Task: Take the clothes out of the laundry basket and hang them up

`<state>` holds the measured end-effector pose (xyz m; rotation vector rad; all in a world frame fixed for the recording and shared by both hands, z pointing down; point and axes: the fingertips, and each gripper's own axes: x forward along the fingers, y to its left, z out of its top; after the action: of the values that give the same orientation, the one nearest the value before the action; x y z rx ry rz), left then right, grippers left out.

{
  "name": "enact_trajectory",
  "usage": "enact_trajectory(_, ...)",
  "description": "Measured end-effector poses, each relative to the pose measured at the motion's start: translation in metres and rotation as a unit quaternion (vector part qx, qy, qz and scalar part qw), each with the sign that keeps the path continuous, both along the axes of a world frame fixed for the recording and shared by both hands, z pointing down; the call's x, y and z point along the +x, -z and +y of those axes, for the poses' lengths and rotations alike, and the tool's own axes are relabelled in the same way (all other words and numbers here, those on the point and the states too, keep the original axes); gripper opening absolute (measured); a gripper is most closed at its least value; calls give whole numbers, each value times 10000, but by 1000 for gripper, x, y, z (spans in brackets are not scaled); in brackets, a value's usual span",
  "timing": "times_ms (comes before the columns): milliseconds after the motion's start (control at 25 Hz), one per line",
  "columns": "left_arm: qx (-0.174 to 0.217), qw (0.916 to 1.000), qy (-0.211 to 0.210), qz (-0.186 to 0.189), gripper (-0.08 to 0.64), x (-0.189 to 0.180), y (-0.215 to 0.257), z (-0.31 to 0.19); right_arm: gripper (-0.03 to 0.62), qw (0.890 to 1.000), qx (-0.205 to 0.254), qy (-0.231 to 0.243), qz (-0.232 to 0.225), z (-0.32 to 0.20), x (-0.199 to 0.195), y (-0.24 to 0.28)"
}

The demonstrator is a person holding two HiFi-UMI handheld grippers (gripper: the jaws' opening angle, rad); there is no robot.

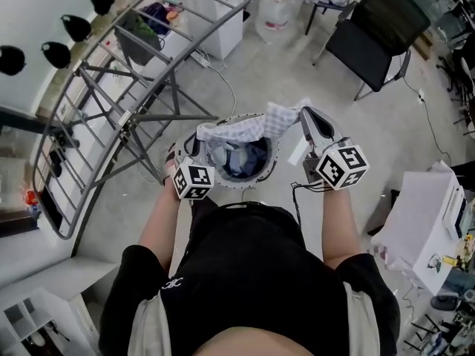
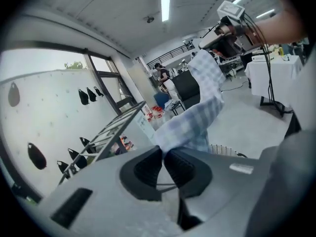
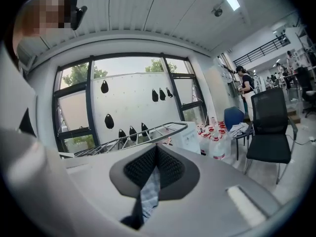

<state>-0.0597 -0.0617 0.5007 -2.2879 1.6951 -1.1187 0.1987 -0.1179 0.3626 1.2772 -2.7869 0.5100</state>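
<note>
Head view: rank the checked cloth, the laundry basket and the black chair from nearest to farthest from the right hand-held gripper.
1. Checked cloth: pinched in the right hand-held gripper, hanging off to its left.
2. Laundry basket: on the floor, below and to the left of it.
3. Black chair: well across the floor, at the upper right of the picture.

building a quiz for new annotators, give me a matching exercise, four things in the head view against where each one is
1 cloth
2 rack
3 basket
4 chair

a upper right, on the floor
b at left, unfolded
c held by the left hand-held gripper and the right hand-held gripper
d below the cloth, clothes inside

Pairs: 1-c, 2-b, 3-d, 4-a
</note>
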Motion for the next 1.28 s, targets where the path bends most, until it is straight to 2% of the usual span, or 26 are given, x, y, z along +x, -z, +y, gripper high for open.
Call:
enact_trajectory(240,629,9948,519,-609,21,-33,67,7,12,9978,290,582,-84,-23,-23,20)
enact_trajectory(400,859,9870,910,-1005,21,-55,101,23,12,9938,432,1024,-58,-30,-42,29)
enact_trajectory(600,1044,9748,1462,-1320,21,-88,139,46,13,9858,629,1554,-72,-33,-77,42)
enact_trajectory(920,1319,9424,2371,-1955,21,-146,192,101,14,9644,963,2463,-63,-27,-153,60)
enact_trajectory(1280,1478,9057,2961,-2650,21,-199,254,152,14,9320,1323,3373,-82,-6,-247,91)
